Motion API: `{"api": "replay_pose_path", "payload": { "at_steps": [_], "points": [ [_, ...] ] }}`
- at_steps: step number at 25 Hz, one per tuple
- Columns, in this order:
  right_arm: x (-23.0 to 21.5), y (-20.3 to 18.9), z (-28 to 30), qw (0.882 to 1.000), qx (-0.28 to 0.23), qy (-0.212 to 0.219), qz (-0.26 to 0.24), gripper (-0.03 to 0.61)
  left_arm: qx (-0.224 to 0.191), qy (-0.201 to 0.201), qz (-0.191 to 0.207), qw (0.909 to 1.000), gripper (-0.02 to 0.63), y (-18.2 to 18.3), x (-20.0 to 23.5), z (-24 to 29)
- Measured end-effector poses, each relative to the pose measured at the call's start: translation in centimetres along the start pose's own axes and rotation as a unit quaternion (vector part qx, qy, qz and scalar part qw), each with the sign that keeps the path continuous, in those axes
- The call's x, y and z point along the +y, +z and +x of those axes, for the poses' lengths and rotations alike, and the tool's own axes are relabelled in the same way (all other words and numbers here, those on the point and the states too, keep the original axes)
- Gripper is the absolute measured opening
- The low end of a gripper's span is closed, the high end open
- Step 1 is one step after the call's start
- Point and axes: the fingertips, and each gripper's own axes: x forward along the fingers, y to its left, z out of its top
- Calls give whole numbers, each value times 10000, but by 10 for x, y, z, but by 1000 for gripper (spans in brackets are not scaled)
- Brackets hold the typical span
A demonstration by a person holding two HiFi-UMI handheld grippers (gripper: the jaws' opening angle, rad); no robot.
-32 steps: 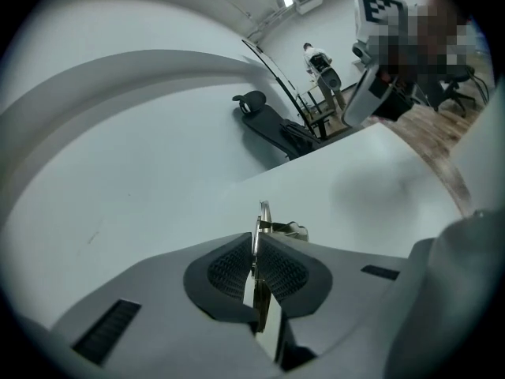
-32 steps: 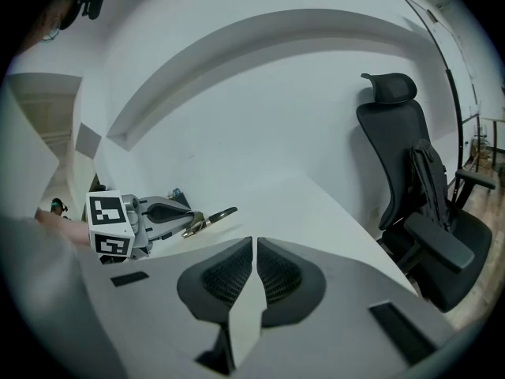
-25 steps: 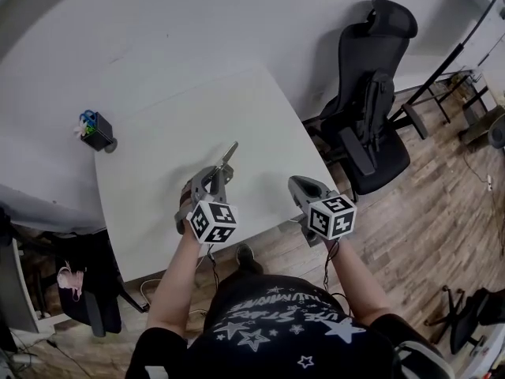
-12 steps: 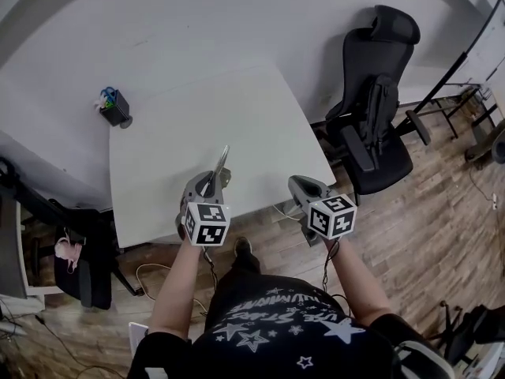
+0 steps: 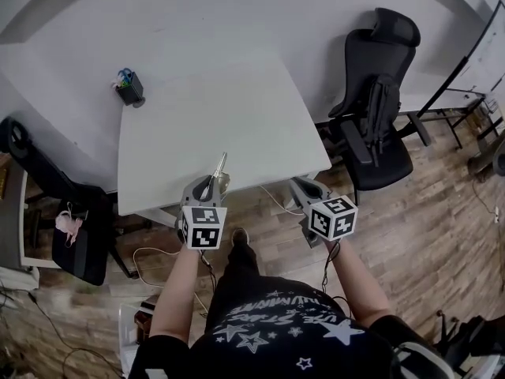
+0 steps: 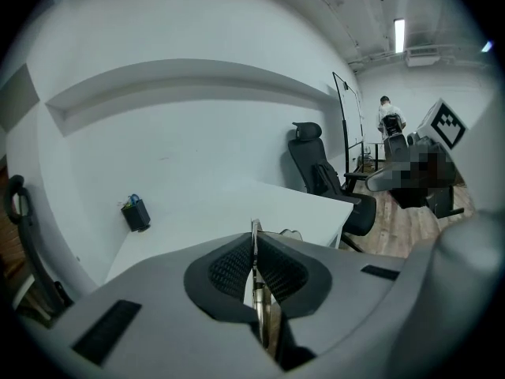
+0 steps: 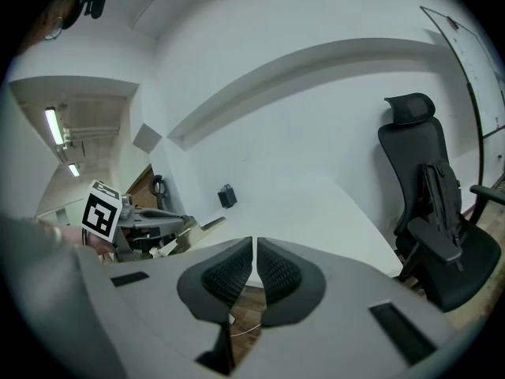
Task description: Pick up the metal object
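A thin, flat metal object (image 5: 220, 165) sticks out forward from my left gripper (image 5: 211, 181), which is shut on it at the front edge of the white table (image 5: 237, 109). In the left gripper view the metal object (image 6: 255, 231) stands edge-on between the two dark ribbed pads (image 6: 230, 268), lifted off the table. My right gripper (image 5: 298, 185) hovers off the table's front right corner, above the wooden floor. In the right gripper view its jaws (image 7: 254, 249) are shut with nothing between them, and the left gripper (image 7: 146, 223) with the metal object (image 7: 211, 224) shows at the left.
A black pen holder (image 5: 130, 89) stands at the table's far left corner. A black office chair (image 5: 375, 101) is to the right of the table, another dark chair (image 5: 47, 188) to its left. Cables (image 5: 158, 259) lie on the floor under the front edge.
Both grippers have drawn back towards the person. The left one, still holding the metal object, went from over the table to its front edge; the table now lies farther off.
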Motion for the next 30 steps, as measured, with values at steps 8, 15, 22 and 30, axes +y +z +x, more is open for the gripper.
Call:
{"api": "replay_pose_path", "payload": {
  "at_steps": [8,15,22,30],
  "points": [
    [25,-21,-57,9999,-8,112,-72,49,-68,34,-160,9998,32,-14,-38,-61],
    [41,-40,-88,9998,11,153,-99,49,-93,22,-205,9997,31,-25,-63,-99],
    [51,-59,-105,9997,101,183,-115,49,-66,28,-273,9996,31,-38,-75,-120],
    [63,-74,-114,9992,201,252,-246,49,-43,90,-376,9992,31,-56,-81,-142]
  ]
}}
